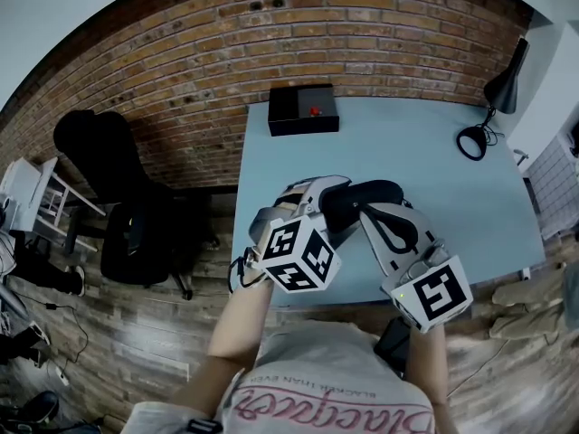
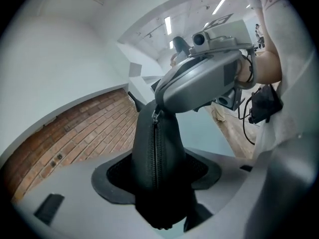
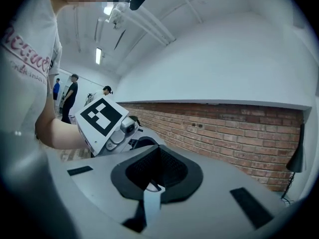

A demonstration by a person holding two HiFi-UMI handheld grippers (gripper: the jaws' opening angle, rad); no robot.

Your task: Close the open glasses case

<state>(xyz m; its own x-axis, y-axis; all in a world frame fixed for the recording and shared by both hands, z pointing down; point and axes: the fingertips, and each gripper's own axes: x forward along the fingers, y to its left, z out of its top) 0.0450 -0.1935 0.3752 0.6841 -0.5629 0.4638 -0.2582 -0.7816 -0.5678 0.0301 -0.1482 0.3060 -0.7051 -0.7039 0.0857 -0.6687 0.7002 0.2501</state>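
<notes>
Glasses case (image 2: 157, 148), black and soft-sided, is hanging just above the near part of the pale blue table (image 1: 434, 170), between the 2 tools. The left hand-held gripper (image 2: 157, 178) is clasping it: its jaws are standing wide, and the case is filling the gap from 1 pad to the other, so both pads appear to be pressing on its sides. The zipper (image 2: 156, 156) is running up the side facing that camera, its teeth meeting along the stretch that is showing. At the top end, the right hand-held gripper (image 3: 152, 180) is reaching in level with its jaws clenched together, pinching a small metal piece that is probably the zipper pull (image 2: 156, 114), though it is too small to be sure. Farther back on the table, a black box (image 1: 303, 109) with 1 red button is sitting near the brick wall (image 1: 271, 34).
</notes>
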